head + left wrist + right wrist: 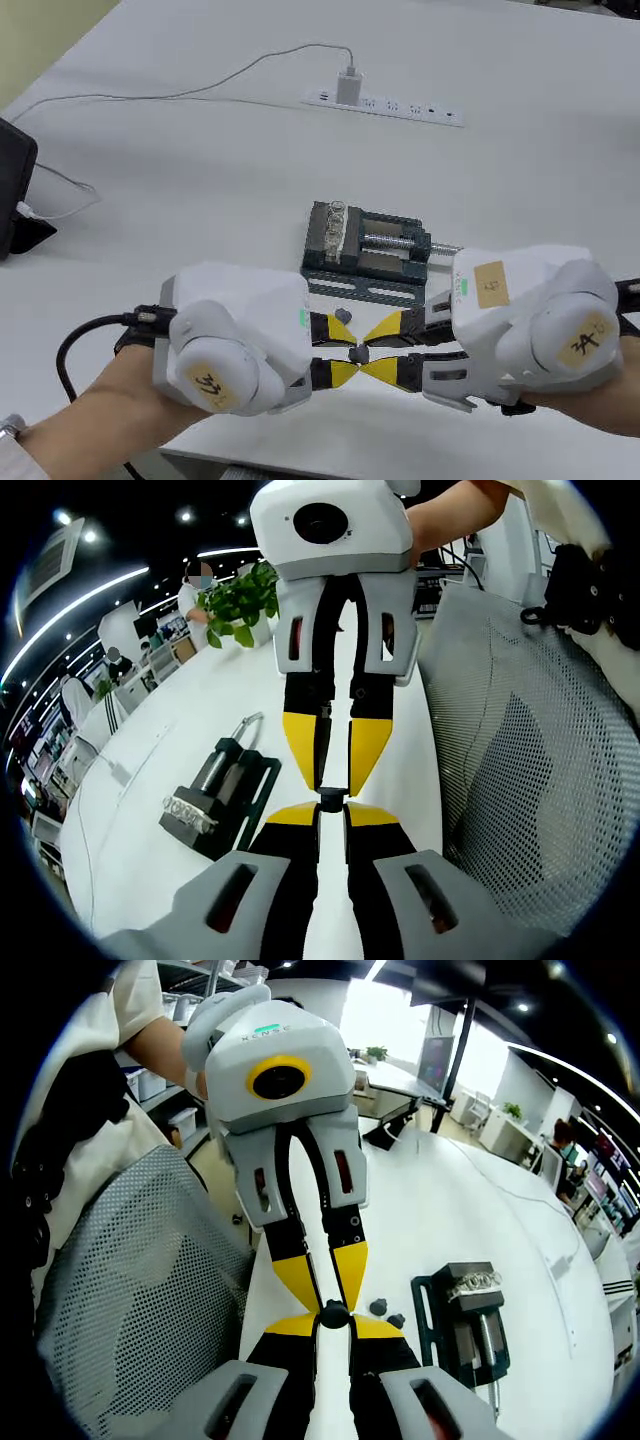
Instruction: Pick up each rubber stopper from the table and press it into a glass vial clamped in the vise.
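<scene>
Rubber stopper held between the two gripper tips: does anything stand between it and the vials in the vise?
Nothing visible blocks it. Between the held stopper and the vise with its vials lies open table, with one loose stopper lying low on it, probably beneath a lifted path.

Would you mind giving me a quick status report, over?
Left gripper and right gripper tip to tip, both shut on one stopper. Vise with vials just beyond. Two spare stoppers on table; nothing blocking.
</scene>
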Tool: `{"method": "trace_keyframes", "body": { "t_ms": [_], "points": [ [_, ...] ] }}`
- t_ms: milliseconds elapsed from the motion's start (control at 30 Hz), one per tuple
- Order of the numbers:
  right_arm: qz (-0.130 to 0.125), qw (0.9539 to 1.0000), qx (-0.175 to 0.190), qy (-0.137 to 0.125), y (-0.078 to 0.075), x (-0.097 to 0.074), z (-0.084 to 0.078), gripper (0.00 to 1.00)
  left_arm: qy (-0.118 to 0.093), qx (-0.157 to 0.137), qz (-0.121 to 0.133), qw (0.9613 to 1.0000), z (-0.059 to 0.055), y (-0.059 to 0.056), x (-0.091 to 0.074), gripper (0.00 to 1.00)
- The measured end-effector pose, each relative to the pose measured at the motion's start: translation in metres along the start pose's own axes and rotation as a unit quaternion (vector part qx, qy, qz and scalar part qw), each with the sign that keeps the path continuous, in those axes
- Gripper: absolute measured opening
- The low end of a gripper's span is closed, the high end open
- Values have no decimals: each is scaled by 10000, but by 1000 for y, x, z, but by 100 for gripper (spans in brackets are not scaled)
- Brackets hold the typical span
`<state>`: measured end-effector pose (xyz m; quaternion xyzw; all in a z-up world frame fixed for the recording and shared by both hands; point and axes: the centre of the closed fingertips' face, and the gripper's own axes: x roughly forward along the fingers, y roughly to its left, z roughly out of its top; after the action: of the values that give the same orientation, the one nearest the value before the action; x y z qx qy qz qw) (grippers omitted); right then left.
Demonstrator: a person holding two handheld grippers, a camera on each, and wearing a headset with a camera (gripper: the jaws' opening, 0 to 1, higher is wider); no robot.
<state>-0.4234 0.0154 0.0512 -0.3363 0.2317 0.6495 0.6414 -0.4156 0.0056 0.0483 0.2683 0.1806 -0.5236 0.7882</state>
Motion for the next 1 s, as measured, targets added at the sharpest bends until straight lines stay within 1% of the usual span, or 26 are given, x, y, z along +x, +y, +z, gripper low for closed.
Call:
{"method": "trace_keyframes", "body": {
  "t_ms": [167,267,400,467,533,567,767,867,1000],
  "points": [
    [10,10000,-22,11,1,0,0,8,-4,29,-40,10000,0,-1,0,5],
    [39,10000,7,-23,1,-1,0,8,-51,-26,-53,10000,1,-2,0,5],
    [107,9994,303,-157,0,-3,0,8,-99,-70,-52,9999,3,-1,-1,4],
    [196,9981,529,-266,0,-5,2,10,-104,-54,-40,9999,3,0,-1,4],
    [222,9969,662,-371,-1,-7,4,11,-113,-38,-41,9999,3,0,-2,4],
    [219,9965,709,-383,-2,-7,4,10,-126,-52,-47,9999,4,0,-2,4],
    [278,9952,838,-434,-3,-7,1,10,-177,-12,-47,9998,6,0,-3,4],
    [355,9947,852,-444,1,-6,0,10,-234,-51,-46,9997,9,-1,-3,4],
    [357,9946,872,-443,1,-6,1,9,-251,-89,-49,9996,8,-1,-3,4]
  ]
}}
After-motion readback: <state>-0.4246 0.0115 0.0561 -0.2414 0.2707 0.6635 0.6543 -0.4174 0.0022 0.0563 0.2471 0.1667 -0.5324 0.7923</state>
